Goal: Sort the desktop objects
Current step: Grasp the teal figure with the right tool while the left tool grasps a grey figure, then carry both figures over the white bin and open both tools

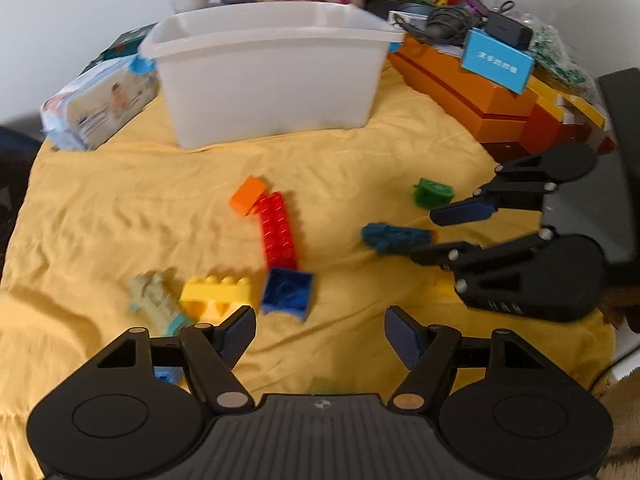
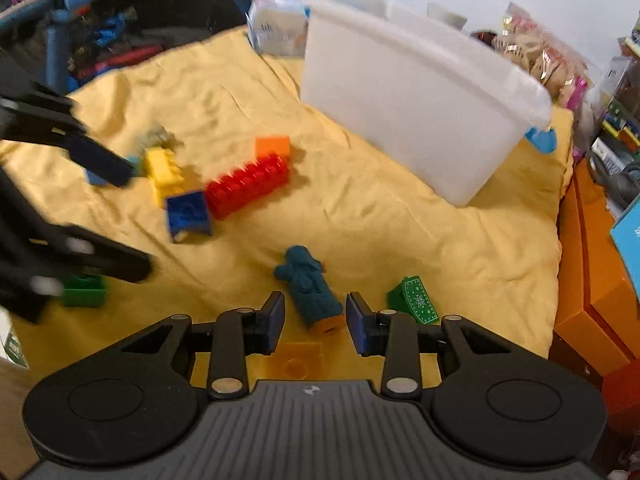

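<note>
Lit brightly and evenly, with only soft short shadows under the red block (image 1: 277, 230) and white bin (image 1: 269, 72). No hard glare. Smeared by motion blur throughout, worst on the left tool (image 2: 120, 216) in the right wrist view. Bent strongly by fisheye distortion at the edges, with dark rounded corners.

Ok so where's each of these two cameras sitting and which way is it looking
Left wrist: sits on the left tongs, looking forward and down over the yellow cloth toward the white bin; its own open fingers show, and the right tongs enter from the right.
Right wrist: sits on the right tongs, which straddle the teal figure without touching it; the left tongs show at left.
Shared: bin, cloth, red brick, teal figure.
</note>
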A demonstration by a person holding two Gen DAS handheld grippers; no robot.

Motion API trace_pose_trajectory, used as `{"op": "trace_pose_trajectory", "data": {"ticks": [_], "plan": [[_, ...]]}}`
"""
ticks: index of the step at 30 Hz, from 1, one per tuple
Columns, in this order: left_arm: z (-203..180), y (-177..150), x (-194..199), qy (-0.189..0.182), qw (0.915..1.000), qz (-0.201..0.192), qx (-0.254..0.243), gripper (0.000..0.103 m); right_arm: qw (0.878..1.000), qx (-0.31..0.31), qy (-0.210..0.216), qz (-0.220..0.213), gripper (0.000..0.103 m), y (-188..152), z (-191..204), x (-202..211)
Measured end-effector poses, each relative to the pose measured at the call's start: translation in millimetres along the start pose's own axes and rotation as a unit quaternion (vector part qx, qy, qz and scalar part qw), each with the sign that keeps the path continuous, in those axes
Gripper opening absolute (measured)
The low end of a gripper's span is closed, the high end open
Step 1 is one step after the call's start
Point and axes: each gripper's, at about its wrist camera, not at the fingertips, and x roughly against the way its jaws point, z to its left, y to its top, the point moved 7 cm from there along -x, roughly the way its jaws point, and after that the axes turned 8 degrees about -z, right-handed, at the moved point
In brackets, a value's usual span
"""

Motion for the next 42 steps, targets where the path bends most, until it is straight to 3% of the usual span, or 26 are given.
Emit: {"op": "trace_pose_trajectory", "data": {"ticks": [4,8,9,11,14,16,20,21,23,24,27,34,42], "plan": [[20.2,-6.2,4.3,0.024,0.9994,0.0,0.023,0.075,0.999,-0.023,0.009,0.024,0.037,-4.0,-6.2,-17.0],[56.3,0.6,4.9,0.076,0.995,-0.01,0.064,0.074,0.999,-0.036,0.022,0.031,0.033,-2.2,-6.7,-23.2],[69.7,2.6,1.9,0.092,0.9917,-0.009,0.09,0.074,0.999,-0.034,0.018,0.028,0.031,0.0,-5.9,-22.2],[90.6,5.3,-5.3,0.1,0.9845,-0.002,0.144,0.061,0.999,-0.033,0.014,0.019,0.031,4.9,-3.3,-19.4],[118.4,8.1,-20.5,0.122,0.97,0.005,0.211,0.06,0.999,-0.028,0.012,0.014,0.031,8.9,1.9,-18.7],[122.8,7.5,-32.4,0.125,0.9673,0.017,0.22,0.06,1.0,-0.019,0.006,0.017,0.031,8.4,5.2,-20.6],[116.3,0.3,-45.1,0.121,0.9709,0.034,0.204,0.059,1.0,-0.023,0.002,0.02,0.031,5.3,5.9,-21.6],[113.5,0.1,-44.5,0.12,0.9742,0.031,0.188,0.053,1.0,-0.025,0.001,0.018,0.031,5.0,5.5,-21.4],[111.9,0.4,-44.3,0.11,0.98,0.031,0.163,0.029,0.999,-0.029,-0.004,0.017,0.031,4.5,3.5,-21.3],[111.3,1.8,-42.5,0.102,0.9827,0.031,0.152,0.027,0.999,-0.031,-0.006,0.017,0.032,4.5,2.7,-21.5],[111.1,6.5,-35.7,0.087,0.987,0.028,0.132,0.027,0.999,-0.052,-0.008,0.015,0.037,5.1,-2.2,-23.8],[99.2,36.8,-21.4,0.06,0.9943,-0.005,0.088,0.027,0.998,-0.051,0.002,0.035,0.03,2.5,1.1,-26.1],[63.1,110.4,-2.0,0.009,0.996,-0.084,0.03,0.027,0.998,-0.058,-0.031,-0.009,0.03,35.7,-20.4,0.8]]}}
